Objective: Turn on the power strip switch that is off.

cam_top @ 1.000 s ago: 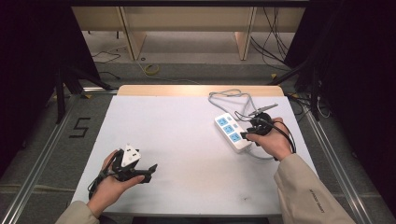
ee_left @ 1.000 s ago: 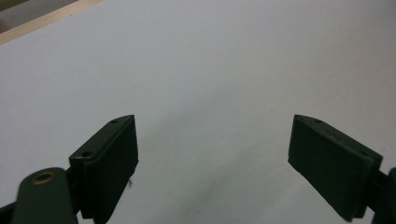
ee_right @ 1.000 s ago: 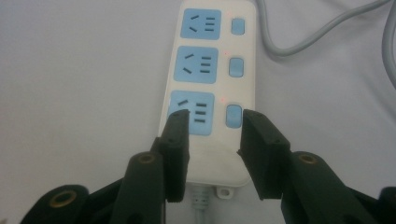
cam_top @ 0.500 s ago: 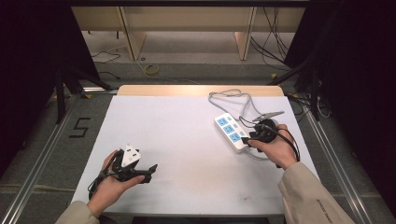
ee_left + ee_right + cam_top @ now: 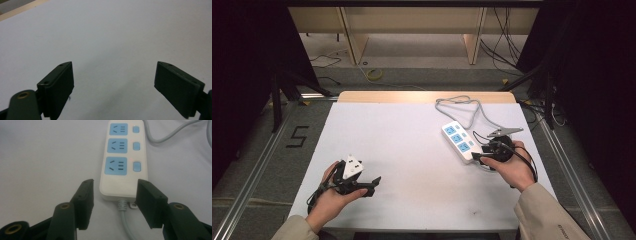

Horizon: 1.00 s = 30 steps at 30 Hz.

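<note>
Right claw (image 5: 113, 202) sits open astride the power strip's (image 5: 123, 157) cord end at 3 o'clock, probably lining up a grab; left claw (image 5: 113, 87) idles wide open, empty.

Wide bare table (image 5: 412, 145) ahead of my left gripper (image 5: 113, 82), jaws spread, nothing between them. On the right, the power strip (image 5: 122, 160) blocks the way, its near end sitting between my right gripper (image 5: 113, 200) jaws; its grey cord (image 5: 462, 107) loops behind.
</note>
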{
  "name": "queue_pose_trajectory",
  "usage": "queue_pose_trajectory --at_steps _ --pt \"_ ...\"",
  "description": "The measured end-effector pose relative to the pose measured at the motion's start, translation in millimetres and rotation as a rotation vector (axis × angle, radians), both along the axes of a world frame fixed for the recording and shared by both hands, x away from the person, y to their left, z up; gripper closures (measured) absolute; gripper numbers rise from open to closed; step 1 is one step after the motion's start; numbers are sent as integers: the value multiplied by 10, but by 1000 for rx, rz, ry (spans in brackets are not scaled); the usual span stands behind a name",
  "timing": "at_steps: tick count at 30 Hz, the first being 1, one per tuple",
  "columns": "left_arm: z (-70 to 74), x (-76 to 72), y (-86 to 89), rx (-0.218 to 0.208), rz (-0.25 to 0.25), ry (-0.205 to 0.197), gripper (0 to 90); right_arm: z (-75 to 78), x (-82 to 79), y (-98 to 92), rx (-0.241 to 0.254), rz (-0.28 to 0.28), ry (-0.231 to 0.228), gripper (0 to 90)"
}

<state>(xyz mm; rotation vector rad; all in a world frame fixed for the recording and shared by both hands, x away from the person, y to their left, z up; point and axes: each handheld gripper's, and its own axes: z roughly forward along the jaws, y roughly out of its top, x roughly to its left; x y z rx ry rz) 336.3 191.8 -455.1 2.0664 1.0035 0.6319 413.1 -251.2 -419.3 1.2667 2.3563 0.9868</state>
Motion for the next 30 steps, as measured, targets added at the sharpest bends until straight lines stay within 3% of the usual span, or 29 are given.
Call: queue_pose_trajectory --at_steps 8,30 --pt "-6 0 -8 -4 -4 2 156 -19 -183 -32 40 32 -47 419" --pt "-7 -5 -20 1 -18 7 156 -159 -633 -290 150 67 -115 347"
